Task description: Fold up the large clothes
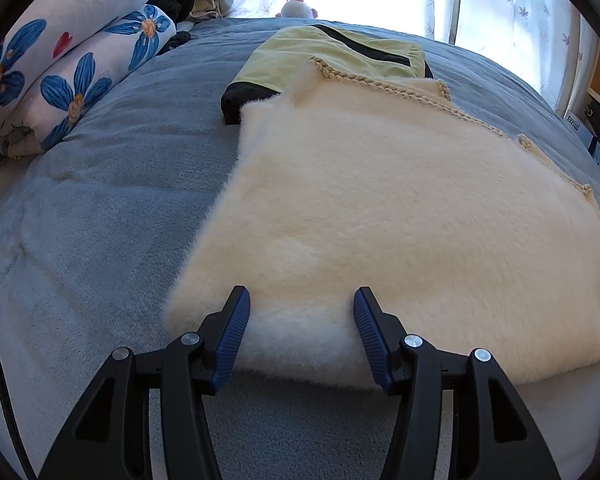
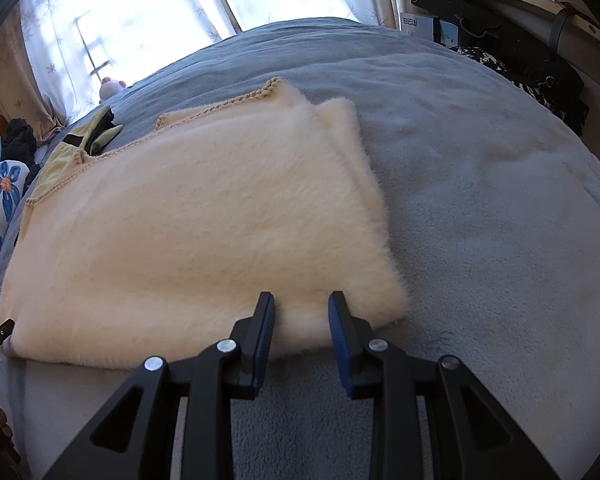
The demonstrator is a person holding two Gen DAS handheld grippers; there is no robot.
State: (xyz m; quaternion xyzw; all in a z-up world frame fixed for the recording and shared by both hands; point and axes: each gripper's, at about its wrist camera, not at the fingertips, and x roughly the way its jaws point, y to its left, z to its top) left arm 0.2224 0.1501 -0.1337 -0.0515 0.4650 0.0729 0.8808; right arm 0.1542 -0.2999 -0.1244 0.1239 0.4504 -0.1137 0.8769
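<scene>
On the bed point(image 1: 100, 208): cream fleece sweater point(image 1: 380, 208), part-folded, long axis running away from me.
Left gripper point(image 1: 300, 312): jaws about half open, astride near hem, I see no clamp.
Right gripper point(image 2: 300, 312): jaws narrower, astride near-right corner, grip not evident.
Nearer: both equally, hem dead ahead.

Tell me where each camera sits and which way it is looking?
Left wrist: on the left gripper, looking down along its fingers at the cream fuzzy sweater's near edge; its open jaws show.
Right wrist: on the right gripper, aimed down at the sweater's near right corner; its jaws straddle the edge.
Both share the sweater, the yellow-green garment and the blue blanket.
</scene>
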